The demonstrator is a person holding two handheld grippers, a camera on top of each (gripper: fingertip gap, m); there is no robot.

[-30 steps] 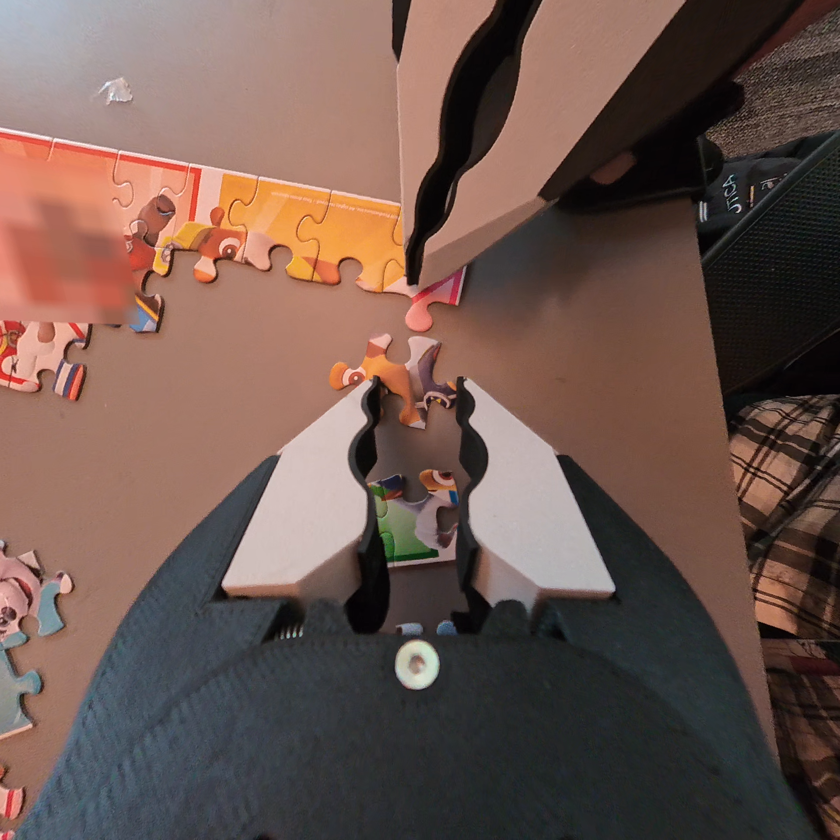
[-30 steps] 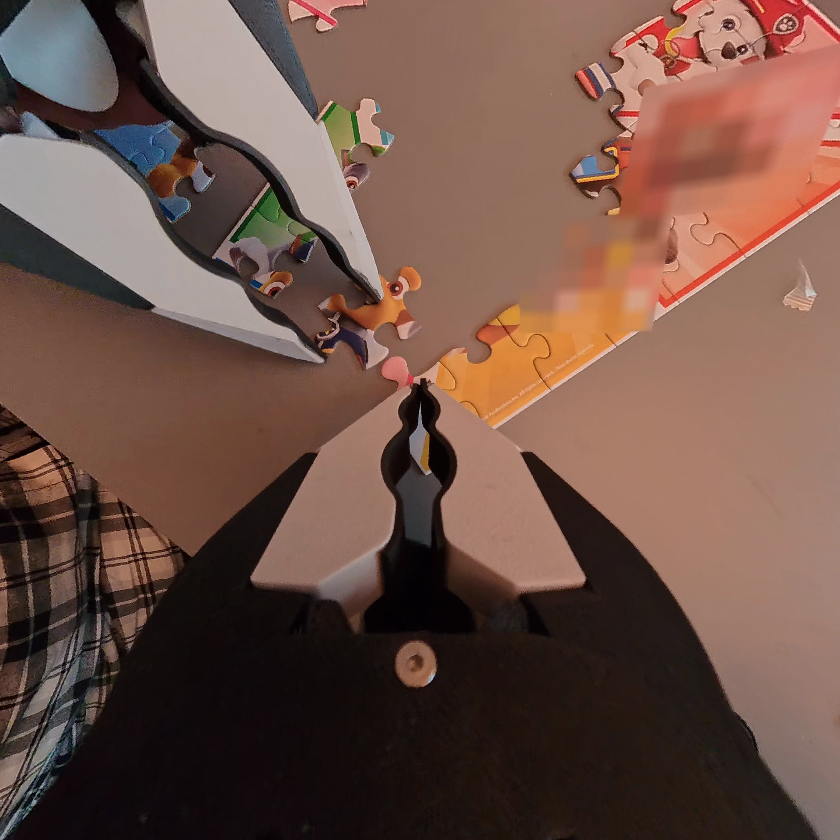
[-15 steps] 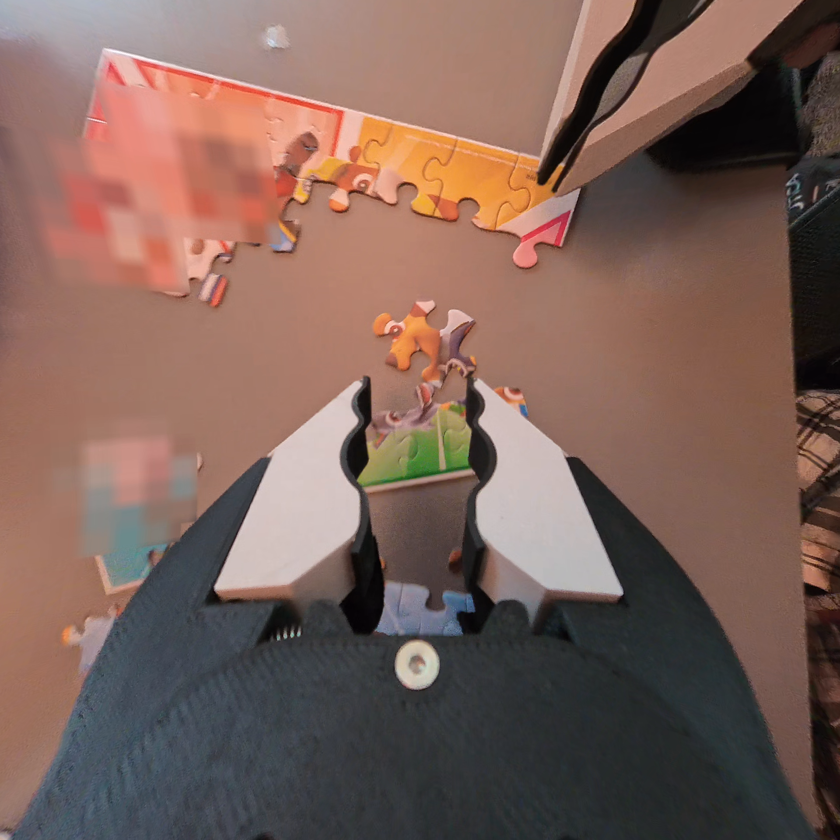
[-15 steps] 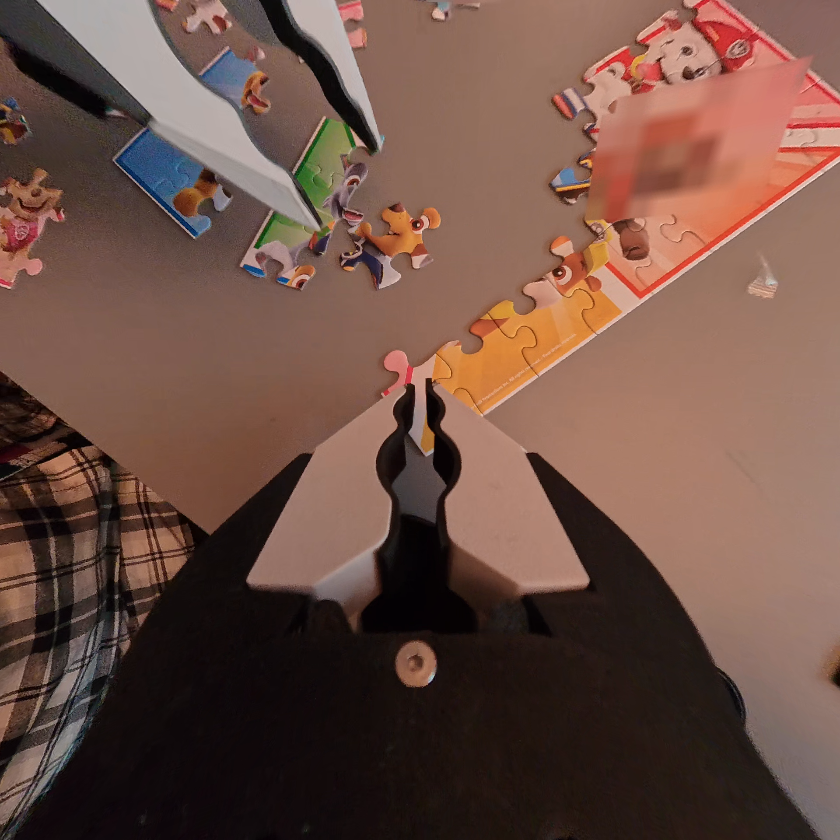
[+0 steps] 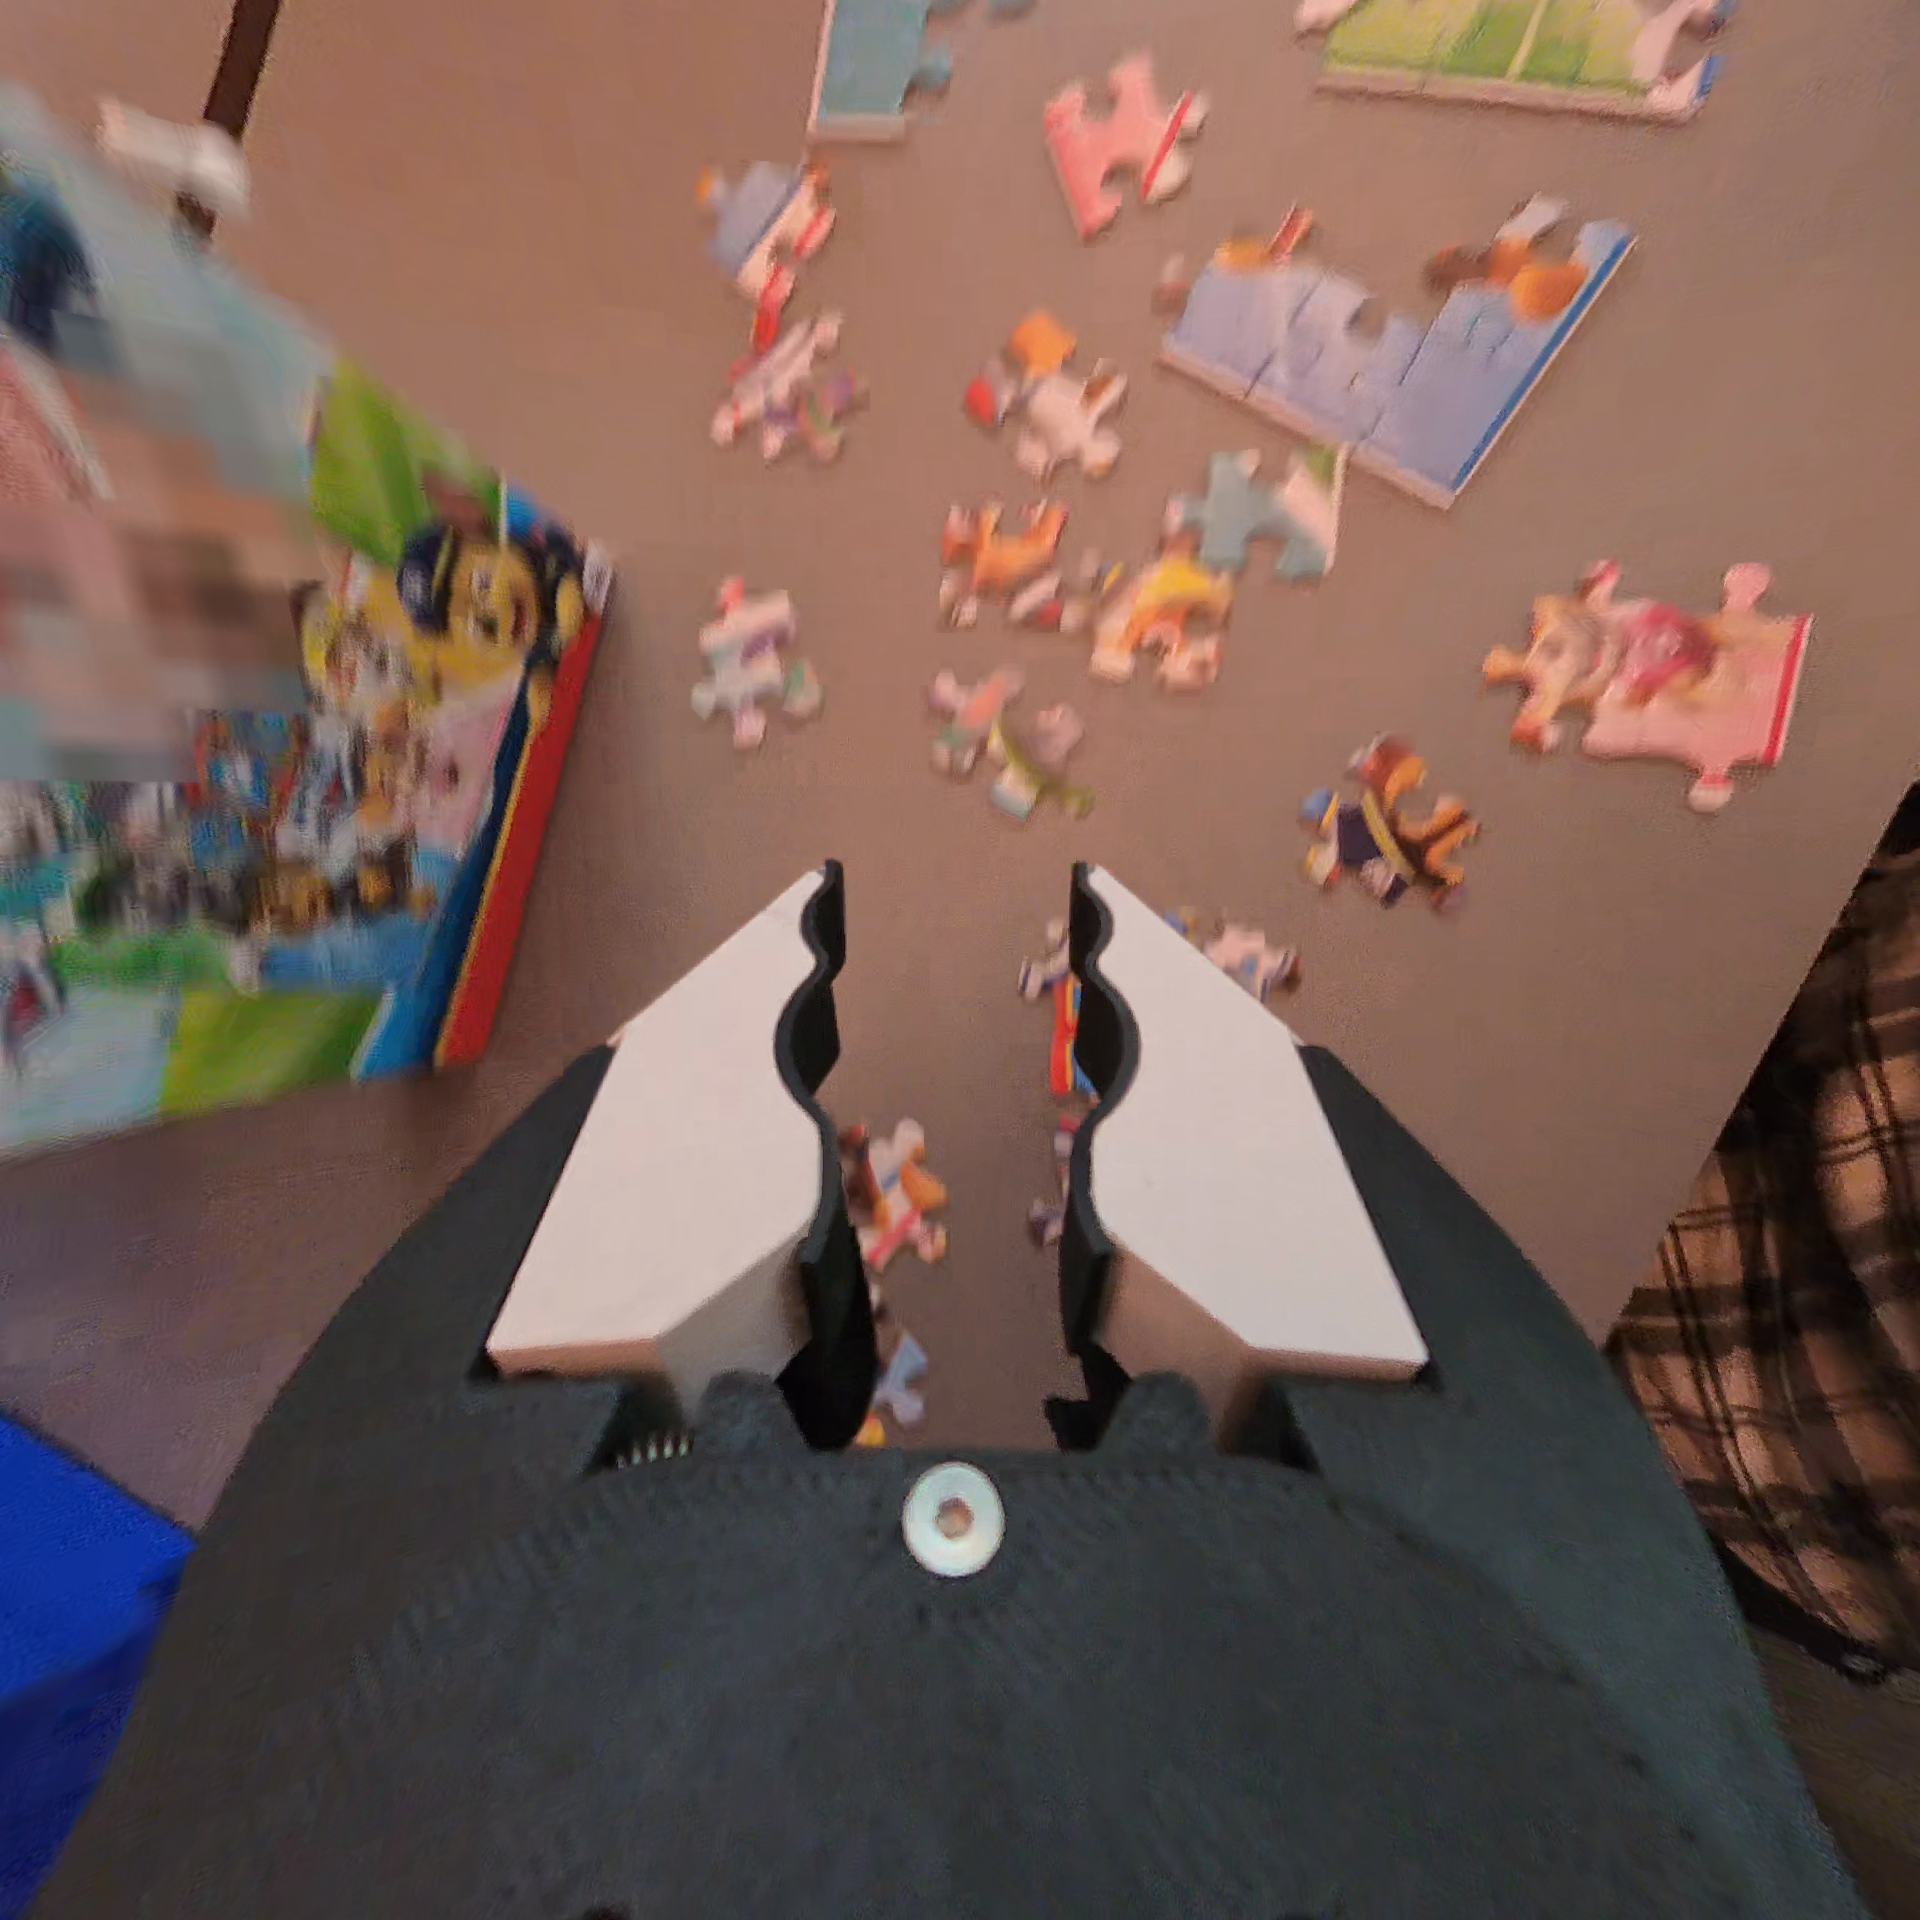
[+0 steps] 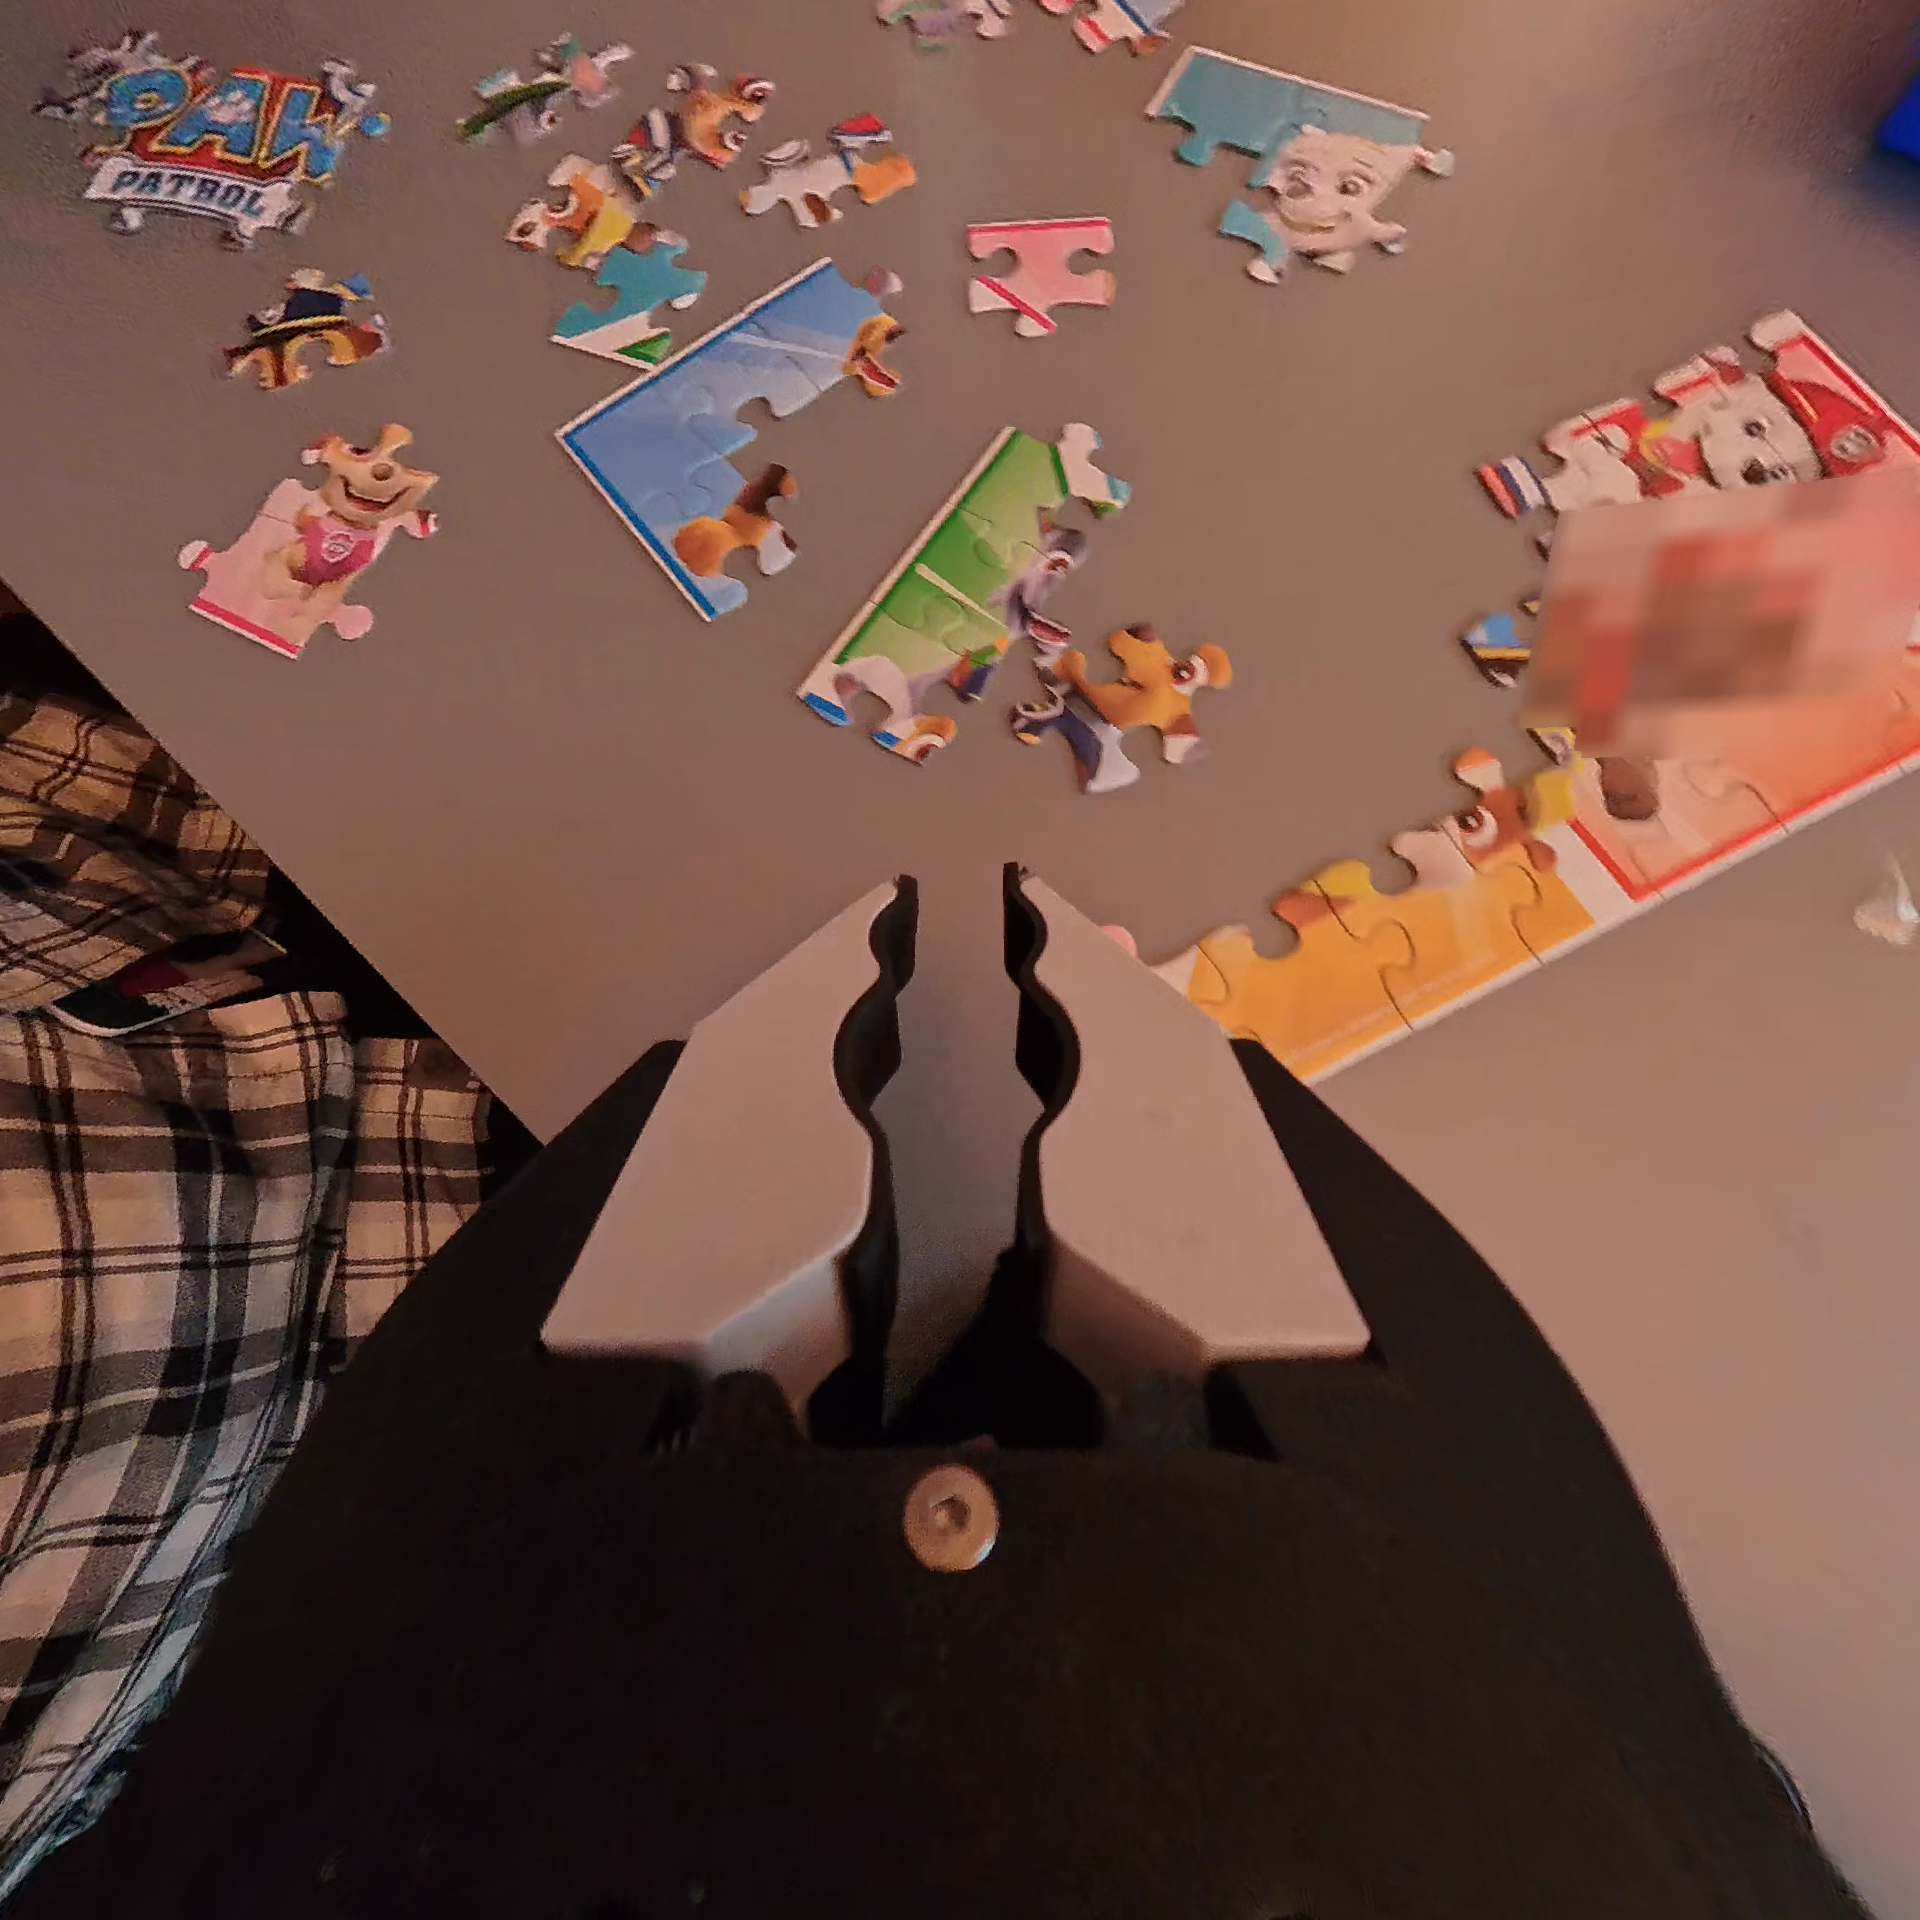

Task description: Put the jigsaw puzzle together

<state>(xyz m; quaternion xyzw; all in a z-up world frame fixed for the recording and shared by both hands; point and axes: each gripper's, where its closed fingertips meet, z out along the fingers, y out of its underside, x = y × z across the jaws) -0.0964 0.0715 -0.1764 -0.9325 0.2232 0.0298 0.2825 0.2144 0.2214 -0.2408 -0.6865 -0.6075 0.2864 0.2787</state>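
Observation:
The jigsaw lies in parts on a grey table. In the right wrist view, the joined orange and red border section (image 6: 1403, 956) lies just right of my right gripper (image 6: 959, 883), which is open a little and empty. A green section (image 6: 935, 592), an orange pup piece (image 6: 1132, 686) and a blue section (image 6: 686, 447) lie ahead of it. In the blurred left wrist view, my left gripper (image 5: 954, 883) is open and empty above several loose pieces (image 5: 997, 727). The blue section (image 5: 1392, 364) lies far right.
The puzzle box (image 5: 416, 727) stands left of the left gripper. A blue object (image 5: 62, 1558) is at the lower left. Plaid cloth (image 6: 156, 1143) lies past the table edge (image 6: 312, 831). A pink pup section (image 6: 312, 540) and a logo section (image 6: 208, 135) lie far left. Some 35 centimetres of space lies between my two pairs of fingers. From my right tips it is roughly 8 centimetres to the orange pup piece (image 6: 1132, 686); from my left, 35 centimetres. My right gripper is the nearer one to the green section (image 6: 935, 592): about 10 centimetres, against 30 centimetres.
My right gripper has let go of the border section's corner piece, opened and pulled back. My left gripper has swung away from the green section to the loose pieces by the box.

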